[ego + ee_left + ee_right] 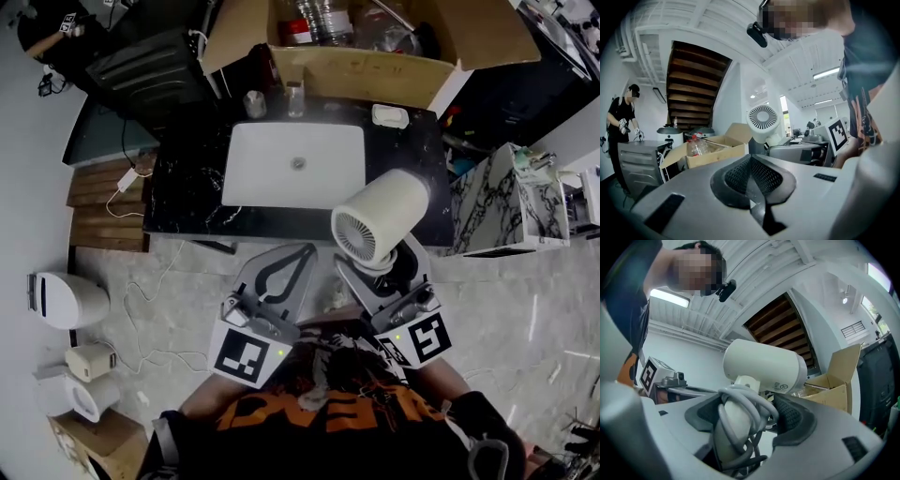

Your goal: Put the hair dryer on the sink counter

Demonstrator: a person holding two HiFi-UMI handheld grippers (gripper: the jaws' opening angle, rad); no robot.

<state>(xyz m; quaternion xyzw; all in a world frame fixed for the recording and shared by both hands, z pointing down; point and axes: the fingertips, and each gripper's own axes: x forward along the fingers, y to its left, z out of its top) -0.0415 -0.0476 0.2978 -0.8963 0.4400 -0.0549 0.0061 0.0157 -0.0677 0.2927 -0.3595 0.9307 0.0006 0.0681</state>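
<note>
Overhead first, from the head view: grips the white hair dryer (380,216) by its handle with the right hand-held gripper (386,269), barrel on top, round rear grille facing the camera, raised over the near right edge of the black marbled counter (187,187) and not set down. Carries the left hand-held gripper (302,255) just left of it, jaws together, empty. Takes in a white sink (295,164) at the counter's middle and a cardboard box (366,70) at the far side.

Next, the left gripper view: looks along jaws pressed together with nothing between; catches the hair dryer (763,121) ahead, the cardboard box (717,147) beyond, a person (621,122) standing far left.

Lastly, the right gripper view: looks at jaws spread fairly wide yet clamped on the handle of the hair dryer (761,364), with the grey cord (745,413) wound round that handle between the pads.
</note>
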